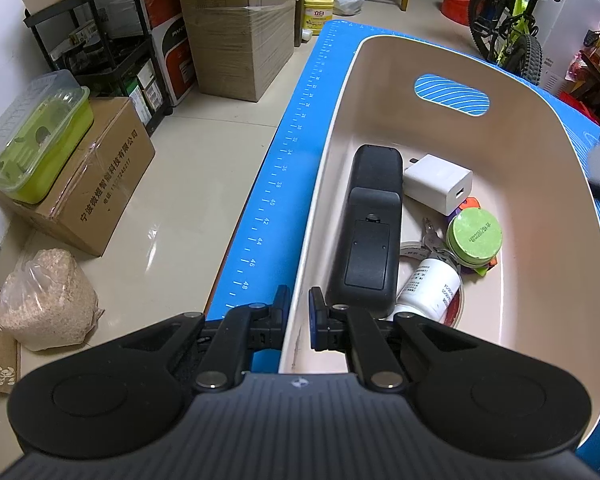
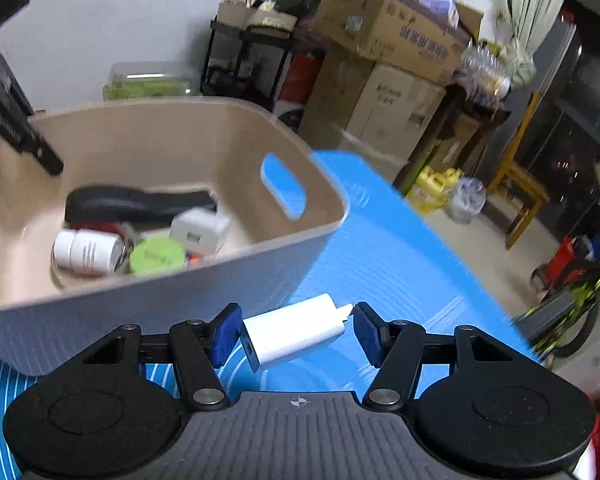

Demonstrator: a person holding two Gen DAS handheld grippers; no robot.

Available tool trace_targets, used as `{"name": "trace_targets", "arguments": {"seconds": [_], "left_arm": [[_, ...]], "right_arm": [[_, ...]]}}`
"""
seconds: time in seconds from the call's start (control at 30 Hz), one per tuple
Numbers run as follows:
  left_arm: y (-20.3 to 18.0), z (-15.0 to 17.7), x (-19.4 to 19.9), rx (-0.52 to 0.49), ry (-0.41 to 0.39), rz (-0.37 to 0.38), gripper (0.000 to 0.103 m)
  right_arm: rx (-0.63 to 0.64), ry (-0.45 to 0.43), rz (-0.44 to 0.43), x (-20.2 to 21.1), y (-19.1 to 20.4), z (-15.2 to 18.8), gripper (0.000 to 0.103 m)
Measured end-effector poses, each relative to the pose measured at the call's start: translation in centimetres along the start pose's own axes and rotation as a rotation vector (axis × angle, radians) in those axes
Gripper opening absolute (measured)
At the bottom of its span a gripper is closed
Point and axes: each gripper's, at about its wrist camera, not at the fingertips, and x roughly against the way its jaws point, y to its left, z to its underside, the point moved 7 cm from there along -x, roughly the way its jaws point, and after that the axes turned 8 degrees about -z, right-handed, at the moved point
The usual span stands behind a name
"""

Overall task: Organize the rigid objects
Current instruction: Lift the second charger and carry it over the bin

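- The right gripper (image 2: 296,330) holds a white charger (image 2: 294,334) lengthwise, one pad on its body end and the other at its prongs. It seems clear of the blue mat (image 2: 380,248), probably bound for the bin.
- The left gripper (image 1: 299,314) is nearly shut on the near wall of the beige bin (image 1: 340,160), one finger inside and one outside, most likely to steady the bin while things go in.
- In the left wrist view the bin's floor shows plainly: a black remote (image 1: 370,224) lies face down from about 6 toward 12 o'clock, with a white bottle (image 1: 430,288) at 5 o'clock of it.
- Further in are a green round tin (image 1: 474,238) at 3 o'clock of the remote and a second white adapter (image 1: 438,182) at 1 o'clock.
- Only the right wrist view shows the held charger and the bin's ribbed outer wall, at about 10 o'clock of the jaws; it is too blurred to sort out the contents.
- Only the left wrist view shows the mat's ruler edge at 9 o'clock of the bin.
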Motion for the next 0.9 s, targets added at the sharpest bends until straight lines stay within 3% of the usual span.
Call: {"name": "trace_targets", "arguments": {"seconds": [0.23,0.37,0.53,0.9], "left_arm": [[0.0,0.1,0.0,0.005,0.0,0.008,0.011],[0.1,0.1,0.0,0.006,0.0,0.008,0.011],[0.0,0.1,0.0,-0.001,-0.002,0.002,0.011],[0.1,0.1,0.0,-0.002,-0.002,0.016,0.011]], "right_arm": [[0.099,-0.079,0.006,2.9,0.3,-6.4,0.065],[0.129,-0.109,-0.05,2.3,2.0,-9.5,0.065],[0.223,-0.053,-0.15,-1.5,5.8,-10.7,0.065],[0.302,0.131,-0.31,-8.5,11.1,-9.7,0.065]]}}
